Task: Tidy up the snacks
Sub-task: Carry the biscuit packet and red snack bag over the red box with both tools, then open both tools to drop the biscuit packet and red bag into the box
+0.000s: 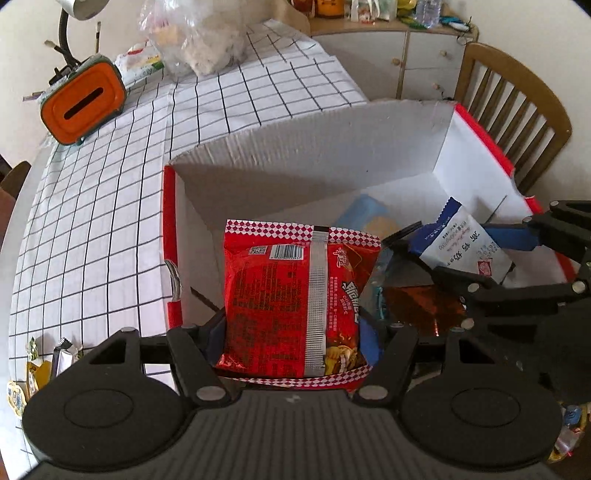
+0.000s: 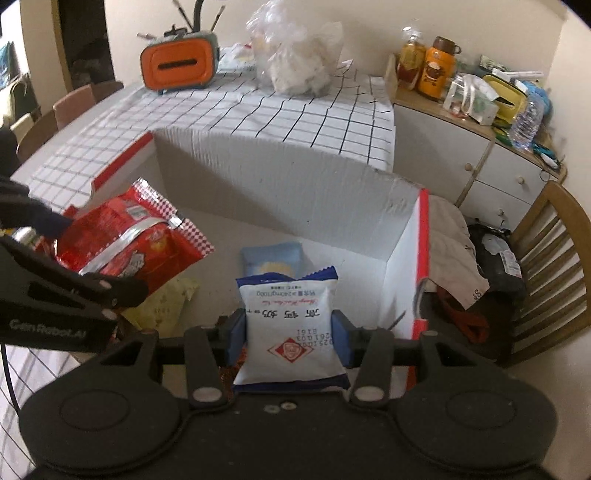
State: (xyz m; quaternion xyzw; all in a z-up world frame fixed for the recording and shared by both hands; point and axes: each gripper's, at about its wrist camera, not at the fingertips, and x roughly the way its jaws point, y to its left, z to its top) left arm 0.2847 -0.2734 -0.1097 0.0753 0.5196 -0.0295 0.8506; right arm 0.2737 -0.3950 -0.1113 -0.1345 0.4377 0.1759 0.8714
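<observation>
My left gripper is shut on a red noodle packet and holds it over the open white cardboard box with red rims. My right gripper is shut on a white and blue snack packet, also over the box. The red packet shows at the left of the right wrist view; the white packet shows at the right of the left wrist view. A light blue packet, a yellow packet and a brown packet lie inside the box.
The box stands on a table with a white checked cloth. An orange tissue holder and a clear plastic bag stand at the far side. Small snacks lie at the near left. A wooden chair and a cluttered sideboard are at the right.
</observation>
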